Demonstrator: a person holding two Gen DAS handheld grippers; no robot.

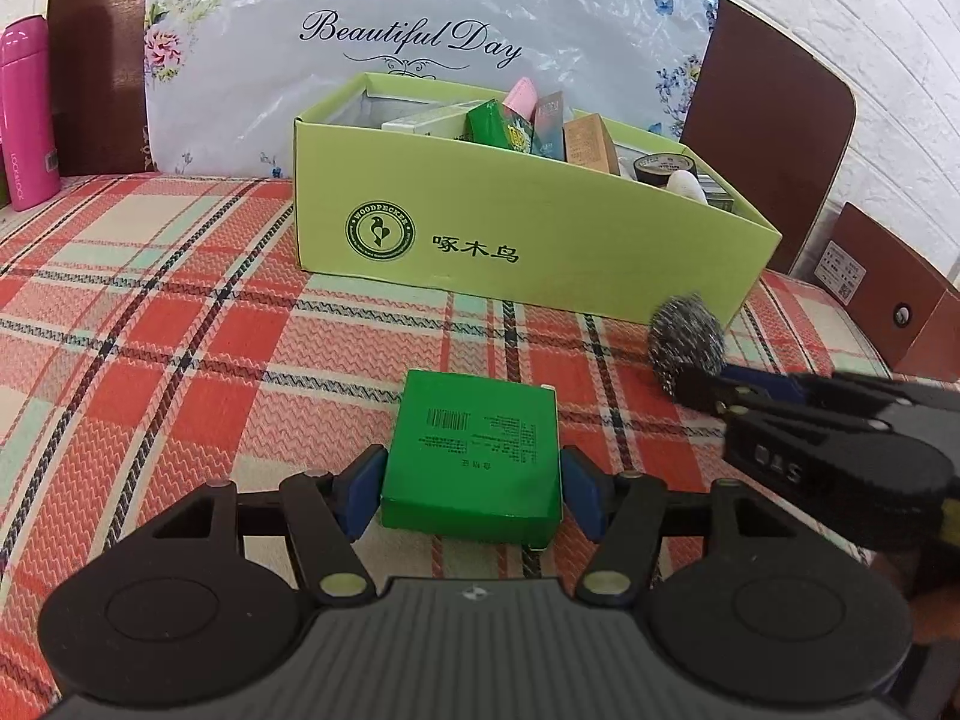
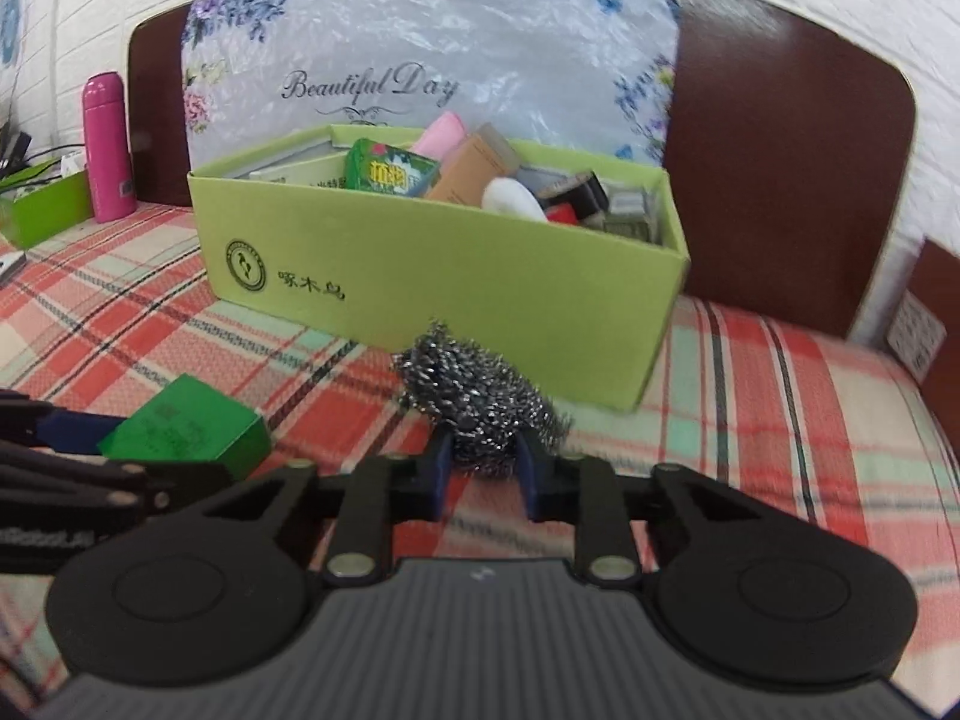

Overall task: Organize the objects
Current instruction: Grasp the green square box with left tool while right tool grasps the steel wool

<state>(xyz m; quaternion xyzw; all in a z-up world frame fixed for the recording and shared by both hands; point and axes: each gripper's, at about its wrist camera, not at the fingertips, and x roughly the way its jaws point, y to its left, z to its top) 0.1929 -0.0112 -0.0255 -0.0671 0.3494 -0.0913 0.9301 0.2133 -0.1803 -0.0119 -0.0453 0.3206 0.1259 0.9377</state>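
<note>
Left gripper [image 1: 473, 495]: pads clamped on green box [image 1: 474, 456] at 6 o'clock, flat sides gripped for carrying. Right gripper [image 2: 480, 468]: pinching scourer [image 2: 480, 402], centre, likely bound for bin [image 2: 420, 276] at 12 o'clock, already part-filled, on checked cloth [image 2: 780, 396].

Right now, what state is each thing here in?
Left gripper: shut on the green box.
Right gripper: shut on the steel scourer.
Lime carton: open-topped, crowded with items.
Pink bottle: upright, capped.
</note>
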